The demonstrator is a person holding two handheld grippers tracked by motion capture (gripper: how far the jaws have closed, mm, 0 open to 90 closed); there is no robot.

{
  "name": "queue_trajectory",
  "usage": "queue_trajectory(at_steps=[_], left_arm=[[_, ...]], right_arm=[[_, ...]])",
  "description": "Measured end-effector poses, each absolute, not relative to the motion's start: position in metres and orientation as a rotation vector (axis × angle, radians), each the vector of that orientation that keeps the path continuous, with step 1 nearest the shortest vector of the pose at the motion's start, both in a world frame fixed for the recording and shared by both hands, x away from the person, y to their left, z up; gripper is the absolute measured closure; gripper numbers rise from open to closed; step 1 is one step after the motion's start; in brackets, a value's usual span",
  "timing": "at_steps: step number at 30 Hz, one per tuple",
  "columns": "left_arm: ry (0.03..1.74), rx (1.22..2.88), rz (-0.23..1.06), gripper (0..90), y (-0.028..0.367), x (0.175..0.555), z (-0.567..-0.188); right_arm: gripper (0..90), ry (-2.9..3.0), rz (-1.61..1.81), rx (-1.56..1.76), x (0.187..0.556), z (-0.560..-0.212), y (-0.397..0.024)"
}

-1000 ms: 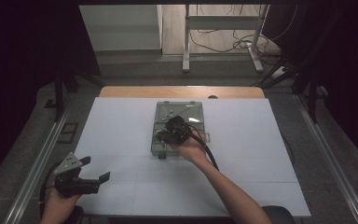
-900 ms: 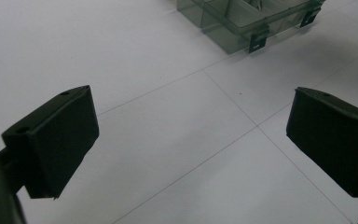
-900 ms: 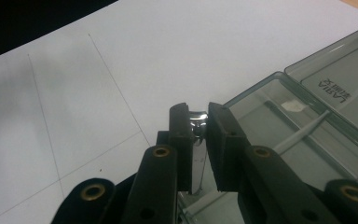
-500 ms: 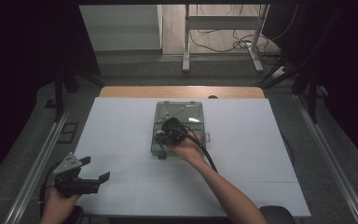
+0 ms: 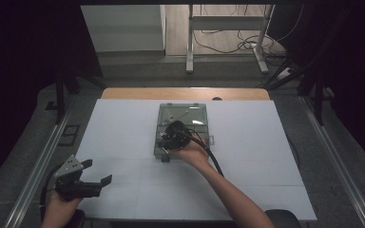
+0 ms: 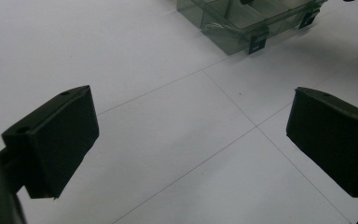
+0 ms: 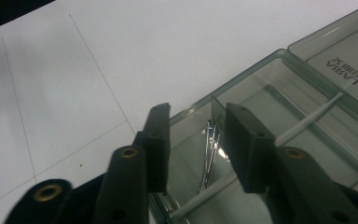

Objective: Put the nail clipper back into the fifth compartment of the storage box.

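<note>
While seen from above as a small clear plastic box (image 5: 182,129) at the middle of the white tabletop (image 5: 123,128), lid laid open toward the far edge. Right hand-held gripper (image 5: 170,138) over the box's near-left part, cable trailing back along the forearm. Right hand (image 5: 192,153) at the box's near edge, forearm running in from the bottom right on a slant.

From the right gripper view, more detail: right hand-held gripper (image 7: 193,140) tipped down into a compartment of the box (image 7: 270,93), jaws partly apart, just been opening. Metal tweezers (image 7: 209,154) lying between the jaws on the compartment floor, pads not pressing on them. White thin sticks (image 7: 307,120) crossing the box beside them. Printed lettering on the lid, seen upside down.

From the left gripper view: left hand-held gripper (image 6: 191,140) with jaws wide apart, nothing between them but bare tabletop (image 6: 121,56) with thin pencil lines. Box corner (image 6: 242,23) well beyond, at the top.

From above again: left hand-held gripper (image 5: 97,179) at the near-left corner of the tabletop, held low and level, pointing right, left hand (image 5: 59,204) wrapped around its body.
</note>
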State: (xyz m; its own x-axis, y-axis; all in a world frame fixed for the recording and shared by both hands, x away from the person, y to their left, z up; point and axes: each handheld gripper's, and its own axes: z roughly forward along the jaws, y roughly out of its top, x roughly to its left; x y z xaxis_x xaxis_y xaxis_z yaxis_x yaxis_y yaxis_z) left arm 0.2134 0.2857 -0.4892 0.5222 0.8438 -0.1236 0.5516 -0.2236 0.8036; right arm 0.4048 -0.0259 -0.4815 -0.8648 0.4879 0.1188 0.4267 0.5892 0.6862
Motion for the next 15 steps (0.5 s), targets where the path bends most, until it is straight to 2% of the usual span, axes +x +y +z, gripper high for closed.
queue_trajectory(at_steps=[15], left_arm=[[1.145,1.902,0.427,2.8,0.286,0.213,-0.489]], right_arm=[[43.3,2.736,1.141,0.764,0.397,-0.475,-0.039]])
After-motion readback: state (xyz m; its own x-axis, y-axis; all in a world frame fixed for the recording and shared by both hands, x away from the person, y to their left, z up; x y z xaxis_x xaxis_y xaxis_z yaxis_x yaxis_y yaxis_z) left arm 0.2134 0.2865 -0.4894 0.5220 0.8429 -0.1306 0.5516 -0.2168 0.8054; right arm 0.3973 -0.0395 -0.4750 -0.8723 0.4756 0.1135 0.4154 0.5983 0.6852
